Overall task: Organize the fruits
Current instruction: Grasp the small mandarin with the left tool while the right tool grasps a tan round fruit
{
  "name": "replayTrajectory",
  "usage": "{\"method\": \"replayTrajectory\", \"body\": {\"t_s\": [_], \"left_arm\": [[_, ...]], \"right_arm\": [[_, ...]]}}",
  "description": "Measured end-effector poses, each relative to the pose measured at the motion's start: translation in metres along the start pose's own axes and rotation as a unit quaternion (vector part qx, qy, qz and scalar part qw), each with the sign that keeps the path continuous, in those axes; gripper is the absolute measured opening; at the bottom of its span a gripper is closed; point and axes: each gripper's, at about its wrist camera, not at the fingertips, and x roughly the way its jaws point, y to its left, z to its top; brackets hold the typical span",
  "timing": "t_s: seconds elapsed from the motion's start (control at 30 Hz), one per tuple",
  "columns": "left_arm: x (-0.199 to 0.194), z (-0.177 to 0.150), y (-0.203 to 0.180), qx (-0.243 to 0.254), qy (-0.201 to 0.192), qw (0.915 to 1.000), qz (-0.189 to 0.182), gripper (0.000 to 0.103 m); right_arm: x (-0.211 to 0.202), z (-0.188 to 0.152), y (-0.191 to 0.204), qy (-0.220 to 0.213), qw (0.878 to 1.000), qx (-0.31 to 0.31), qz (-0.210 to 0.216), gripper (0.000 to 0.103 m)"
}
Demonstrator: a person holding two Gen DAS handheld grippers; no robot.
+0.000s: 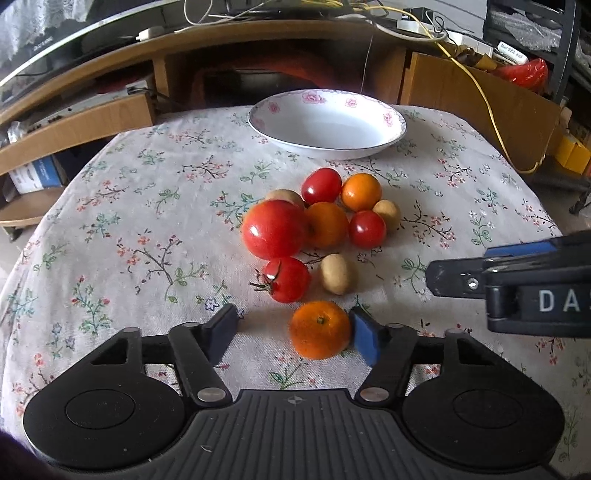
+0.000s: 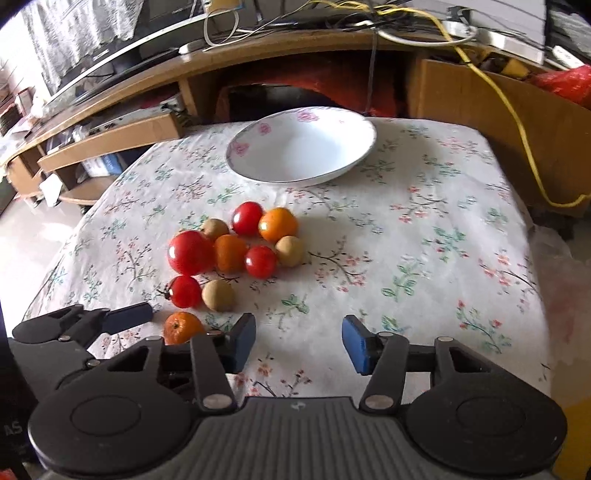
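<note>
A cluster of fruit lies mid-table: a large tomato (image 1: 274, 229), smaller tomatoes (image 1: 321, 185), oranges (image 1: 361, 192) and small tan fruits (image 1: 335, 274). The nearest orange (image 1: 320, 329) sits between the open fingers of my left gripper (image 1: 293, 332), touching the right blue pad (image 1: 364, 339); the left pad stands apart from it. This orange also shows in the right wrist view (image 2: 181, 326). My right gripper (image 2: 298, 343) is open and empty over bare cloth, to the right of the fruit. A white floral plate (image 1: 391, 125) stands empty at the table's far side.
The floral tablecloth (image 1: 129, 221) covers the table. A wooden desk (image 1: 258, 33) with cables stands behind it. A yellow cable (image 1: 491, 114) hangs at the right. My right gripper's body (image 1: 517, 284) shows at the right edge of the left wrist view.
</note>
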Motion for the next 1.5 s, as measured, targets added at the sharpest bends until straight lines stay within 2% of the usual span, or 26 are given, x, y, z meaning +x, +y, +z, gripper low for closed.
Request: {"method": "replayTrajectory", "body": {"t_s": [0.03,0.17,0.23,0.4,0.5,0.6,0.77,0.87,0.93,1.0,1.07,1.23,1.33,1.5], "left_arm": [[0.000,0.000,-0.001,0.004,0.000,1.0000,-0.002,0.063],[-0.003,-0.001,-0.002,0.015,0.001,0.9998,-0.010,0.057],[-0.005,-0.001,0.001,0.012,0.004,0.9998,-0.017,0.050],[-0.009,-0.003,0.011,-0.004,0.010,0.9997,-0.022,0.047],[-0.010,-0.005,0.012,0.003,0.008,0.9998,-0.019,0.047],[-0.010,-0.007,0.012,0.015,0.006,0.9998,-0.015,0.051],[-0.009,-0.008,0.014,0.021,0.002,0.9995,-0.022,0.053],[-0.008,-0.009,0.011,0.031,-0.001,0.9993,-0.020,0.063],[-0.006,-0.010,0.009,0.041,-0.007,0.9991,-0.002,0.078],[-0.004,-0.009,0.012,0.035,-0.008,0.9994,-0.004,0.078],[-0.002,-0.008,0.015,0.024,-0.007,0.9996,-0.009,0.076],[-0.004,-0.005,0.012,0.027,-0.012,0.9994,-0.020,0.059],[-0.003,-0.002,0.012,0.019,-0.009,0.9994,-0.029,0.051],[-0.001,0.000,0.012,0.014,-0.006,0.9993,-0.034,0.048]], "right_arm": [[0.001,0.001,0.001,0.001,1.000,-0.004,0.004,0.050],[0.008,0.006,0.007,0.004,0.999,-0.030,0.021,0.048],[0.013,0.006,0.013,0.010,0.998,-0.046,0.028,0.045],[0.023,0.007,0.023,0.012,0.996,-0.072,0.055,0.042],[0.031,0.011,0.027,0.012,0.994,-0.083,0.067,0.041],[0.037,0.014,0.034,0.013,0.991,-0.100,0.088,0.040],[0.053,0.015,0.044,0.024,0.987,-0.128,0.098,0.036],[0.059,0.017,0.046,0.021,0.985,-0.140,0.103,0.034],[0.061,0.018,0.047,0.020,0.983,-0.149,0.102,0.029],[0.061,0.018,0.046,0.020,0.983,-0.155,0.099,0.026],[0.060,0.019,0.044,0.023,0.983,-0.151,0.103,0.026],[0.060,0.021,0.041,0.033,0.984,-0.149,0.095,0.026],[0.057,0.020,0.038,0.037,0.984,-0.144,0.098,0.025],[0.051,0.021,0.031,0.038,0.986,-0.131,0.097,0.025]]}}
